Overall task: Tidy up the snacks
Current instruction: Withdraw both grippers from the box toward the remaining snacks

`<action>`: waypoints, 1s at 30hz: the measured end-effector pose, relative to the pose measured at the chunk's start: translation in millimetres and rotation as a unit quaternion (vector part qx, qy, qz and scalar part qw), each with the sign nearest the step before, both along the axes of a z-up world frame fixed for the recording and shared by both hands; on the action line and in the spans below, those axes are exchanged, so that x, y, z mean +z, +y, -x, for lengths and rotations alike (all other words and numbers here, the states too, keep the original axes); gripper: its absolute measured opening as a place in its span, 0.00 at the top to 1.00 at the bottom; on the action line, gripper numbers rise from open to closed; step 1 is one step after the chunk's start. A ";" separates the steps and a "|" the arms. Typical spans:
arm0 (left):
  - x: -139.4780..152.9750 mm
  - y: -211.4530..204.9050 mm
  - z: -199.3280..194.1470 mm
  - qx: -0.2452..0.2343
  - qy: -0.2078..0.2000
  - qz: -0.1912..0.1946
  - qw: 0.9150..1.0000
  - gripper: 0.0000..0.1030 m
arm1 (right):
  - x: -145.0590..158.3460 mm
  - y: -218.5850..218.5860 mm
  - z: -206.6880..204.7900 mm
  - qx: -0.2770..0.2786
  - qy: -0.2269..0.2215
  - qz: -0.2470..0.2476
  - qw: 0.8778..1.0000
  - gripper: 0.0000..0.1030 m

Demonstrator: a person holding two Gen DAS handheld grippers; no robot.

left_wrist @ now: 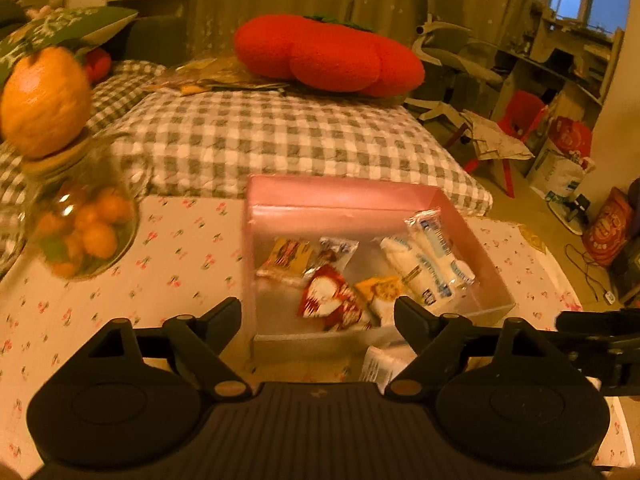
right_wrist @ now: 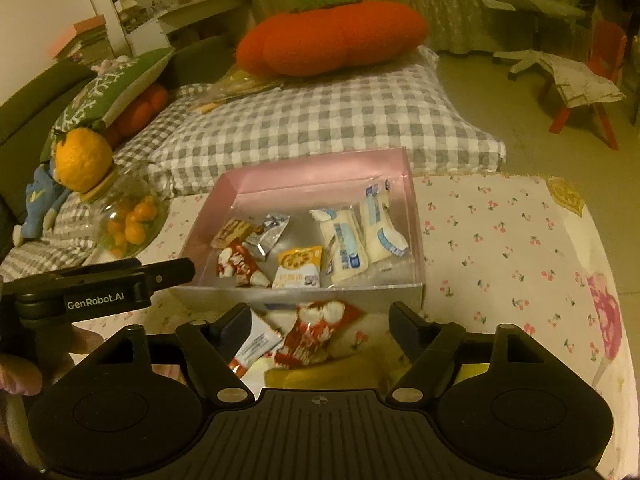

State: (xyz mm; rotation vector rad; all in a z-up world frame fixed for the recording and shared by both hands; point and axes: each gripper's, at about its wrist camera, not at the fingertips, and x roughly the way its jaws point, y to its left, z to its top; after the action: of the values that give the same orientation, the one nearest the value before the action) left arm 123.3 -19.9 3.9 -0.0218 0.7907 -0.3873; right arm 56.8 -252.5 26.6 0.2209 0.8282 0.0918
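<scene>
Cherry-print tablecloth (right_wrist: 500, 240) covers our work surface; behind it sit a gingham cushion (right_wrist: 320, 120) and a red tomato-shaped pillow (right_wrist: 332, 36). We note a pink shallow box (right_wrist: 320, 166) placed centrally on the cloth, open side up, presumably so snacks can be dropped in from either side. Inside it lie two white-and-blue packets (right_wrist: 360, 240) side by side at the right, a yellow packet (right_wrist: 298, 268) mid-front, and a red-and-white packet (right_wrist: 240, 268) plus two small foil ones at the left.

Outside, just beside the box's near wall, a second red-and-white packet (right_wrist: 312, 336) and a white sachet (right_wrist: 252, 348) lie on the cloth. We judge these are next to go in.

Our right gripper (right_wrist: 320, 320) hovers over them, jaws apart and holding nothing. Our left gripper (left_wrist: 318, 312) hangs at the box's near edge, fingers also spread wide and empty. A glass jar of small oranges (left_wrist: 84, 232) stands well to the left, clear of the work.
</scene>
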 end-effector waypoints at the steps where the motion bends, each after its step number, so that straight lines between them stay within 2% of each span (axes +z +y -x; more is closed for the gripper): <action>1: -1.1 3.2 1.4 0.004 0.004 0.002 1.000 0.20 | 0.8 0.8 3.8 0.001 -0.001 -0.001 1.000 0.20; 7: -5.6 18.2 15.1 0.016 0.015 -0.003 1.000 0.15 | 5.5 13.7 20.1 0.020 -0.006 0.026 0.999 0.18; 15: -8.5 26.4 44.1 -0.016 0.018 -0.048 0.999 0.02 | 6.5 36.5 43.2 0.068 -0.028 0.073 0.995 0.14; 18: -10.9 27.9 50.7 -0.021 0.022 -0.057 0.998 0.01 | 4.3 38.0 50.5 0.083 -0.046 0.080 0.992 0.14; 24: -19.4 34.7 51.1 -0.014 0.056 -0.025 0.998 0.00 | -0.6 32.0 52.8 0.083 -0.041 0.088 0.992 0.14; 30: -40.2 27.3 54.7 -0.002 0.061 -0.052 0.997 0.02 | -9.7 21.5 48.9 0.064 -0.032 0.099 0.992 0.13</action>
State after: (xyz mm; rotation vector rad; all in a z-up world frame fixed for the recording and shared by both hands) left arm 68.5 7.3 -36.3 0.0533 0.9315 -0.3502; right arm 7.9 -231.0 16.9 -0.0228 0.7822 0.1358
